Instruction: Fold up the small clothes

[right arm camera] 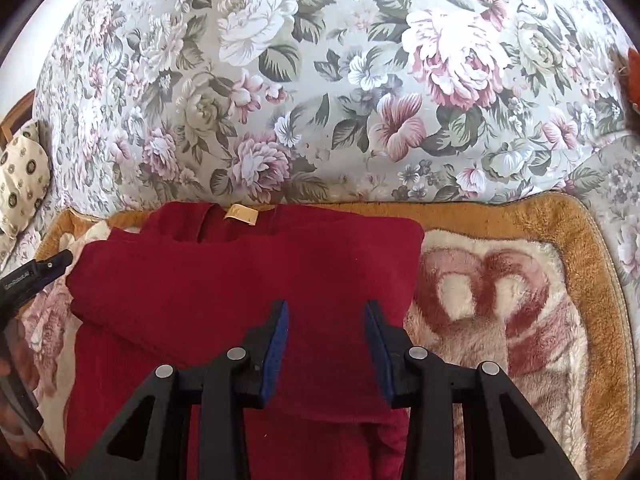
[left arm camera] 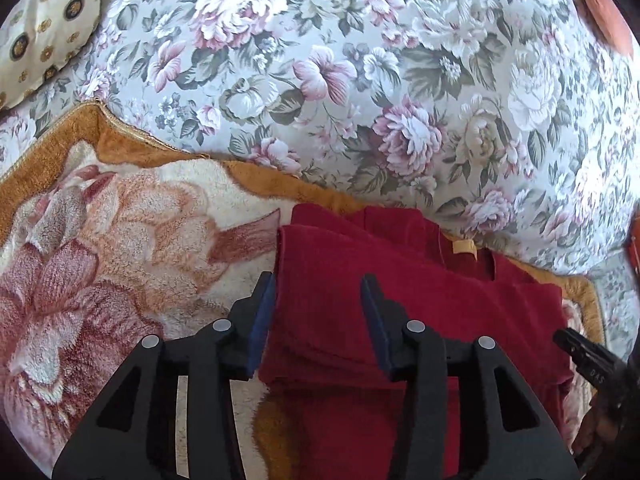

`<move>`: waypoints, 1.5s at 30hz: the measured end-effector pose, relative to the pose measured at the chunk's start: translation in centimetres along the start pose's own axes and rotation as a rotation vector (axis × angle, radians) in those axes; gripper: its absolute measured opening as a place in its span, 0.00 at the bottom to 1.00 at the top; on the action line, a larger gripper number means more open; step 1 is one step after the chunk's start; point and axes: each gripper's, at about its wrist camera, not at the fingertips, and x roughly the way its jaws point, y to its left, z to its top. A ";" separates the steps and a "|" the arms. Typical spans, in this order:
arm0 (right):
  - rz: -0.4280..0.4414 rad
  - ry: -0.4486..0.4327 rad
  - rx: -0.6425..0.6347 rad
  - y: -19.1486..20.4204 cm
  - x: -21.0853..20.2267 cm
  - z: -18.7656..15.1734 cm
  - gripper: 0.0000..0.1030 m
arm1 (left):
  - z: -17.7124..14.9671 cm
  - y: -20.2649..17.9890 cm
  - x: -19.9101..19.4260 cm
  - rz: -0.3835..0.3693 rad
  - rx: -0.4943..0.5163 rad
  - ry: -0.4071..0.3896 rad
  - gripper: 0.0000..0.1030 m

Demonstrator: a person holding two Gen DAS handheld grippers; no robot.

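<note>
On blanket (right arm camera: 520,272), folded red garment (right arm camera: 240,280).

The red garment (right arm camera: 240,292) lies folded on a plush floral blanket (right arm camera: 500,312), with bare blanket at the right of the right wrist frame and at the left of the left wrist frame (left arm camera: 100,240). Behind the garment, across the top of both frames, rises a flowered sofa back (right arm camera: 320,80) that blocks any reach beyond. A cream patterned cushion (left arm camera: 44,28) sits in the upper left. The left gripper (right arm camera: 36,276) crowds the garment's left edge.
</note>
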 end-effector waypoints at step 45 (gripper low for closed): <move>-0.021 -0.058 0.181 -4.1 -6.9 -14.3 0.06 | -14.3 0.0 -5.1 0.045 0.107 0.114 0.57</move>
